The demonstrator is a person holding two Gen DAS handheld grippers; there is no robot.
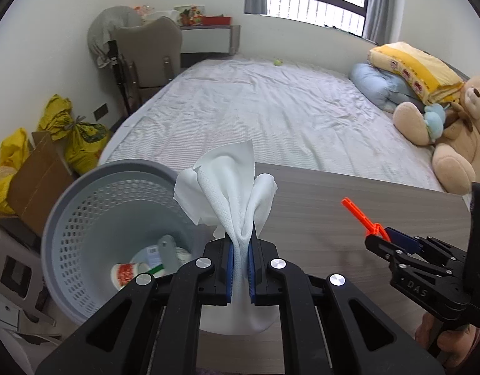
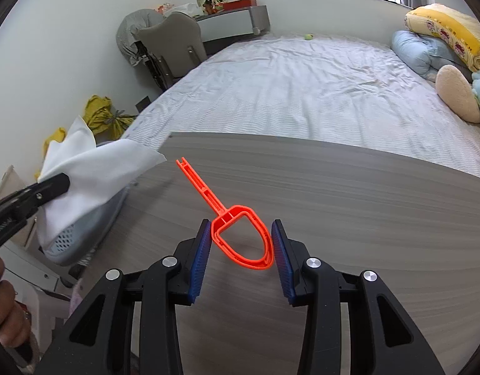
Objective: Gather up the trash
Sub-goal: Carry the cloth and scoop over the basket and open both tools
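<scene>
My left gripper [image 1: 240, 250] is shut on a white tissue [image 1: 230, 187], held over the table's left edge beside a grey perforated trash basket [image 1: 71, 218] that holds some litter. The tissue [image 2: 90, 175] and basket [image 2: 68, 240] also show at the left of the right wrist view. My right gripper [image 2: 241, 243] is open, its blue pads on either side of the looped end of an orange plastic piece [image 2: 237, 234] lying on the wooden table [image 2: 349, 218]. The pads look close to it; contact is unclear. The orange piece's handle [image 1: 357, 211] shows in the left wrist view.
A bed [image 1: 271, 109] with a grey sheet lies beyond the table, with pillows and a teddy bear [image 1: 452, 131] at the right. Yellow bags [image 1: 77, 134] and a cardboard box [image 1: 37, 181] sit on the floor left of the basket. A chair [image 1: 146, 53] stands by the wall.
</scene>
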